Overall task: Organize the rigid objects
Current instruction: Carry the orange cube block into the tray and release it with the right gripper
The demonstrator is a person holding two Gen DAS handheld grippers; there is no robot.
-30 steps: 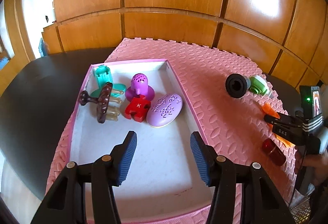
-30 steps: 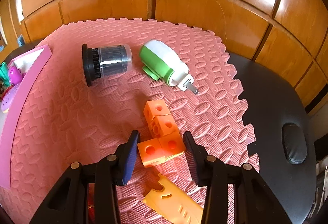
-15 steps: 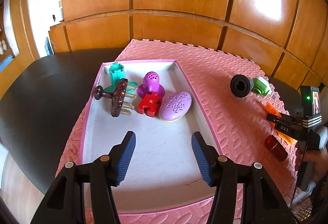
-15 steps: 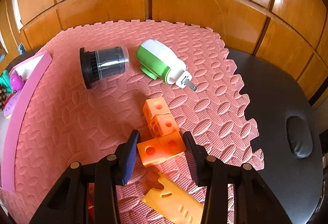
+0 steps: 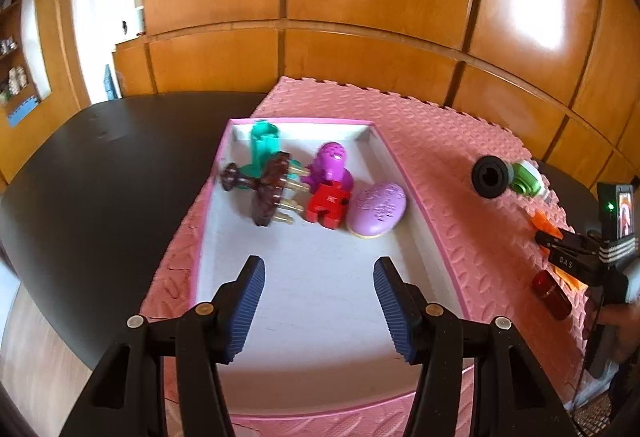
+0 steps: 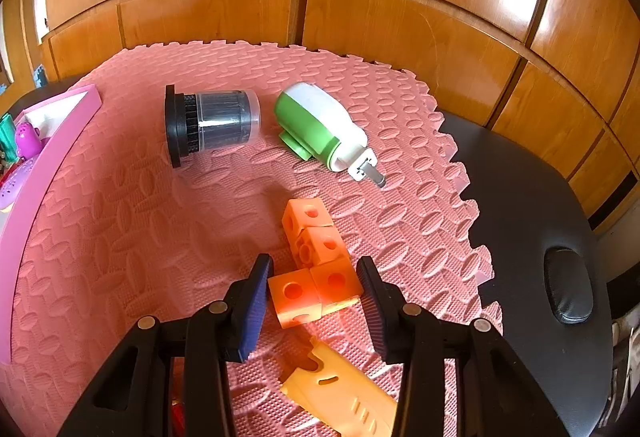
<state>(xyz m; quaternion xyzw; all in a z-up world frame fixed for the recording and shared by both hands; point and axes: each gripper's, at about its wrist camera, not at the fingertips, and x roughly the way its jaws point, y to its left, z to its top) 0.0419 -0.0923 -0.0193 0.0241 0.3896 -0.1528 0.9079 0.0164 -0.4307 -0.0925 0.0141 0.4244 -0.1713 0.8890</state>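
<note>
A pink-rimmed white tray (image 5: 416, 197) holds a teal piece (image 5: 264, 141), a brown pronged piece (image 5: 272, 193), a purple toy (image 5: 330, 163), a red puzzle piece (image 5: 328, 203) and a lilac oval (image 5: 378, 209). My left gripper (image 5: 318, 305) is open and empty above the tray's near half. My right gripper (image 6: 314, 303) is open, its jaws either side of an orange L of cubes (image 6: 314, 269) on the pink mat (image 6: 120, 217), not touching it. A black and clear cylinder (image 6: 212, 121) and a green and white piece (image 6: 320, 129) lie farther off.
An orange flat piece (image 6: 344, 393) lies under my right gripper. A red cylinder (image 5: 550, 295) lies by the right gripper in the left wrist view. The mat sits on a black table (image 6: 520, 205) against a wooden panel wall. The tray's edge (image 6: 44, 173) shows at left.
My left gripper has pulled back and risen, so the tray looks farther away. My right gripper has barely moved and stays open around the orange cubes.
</note>
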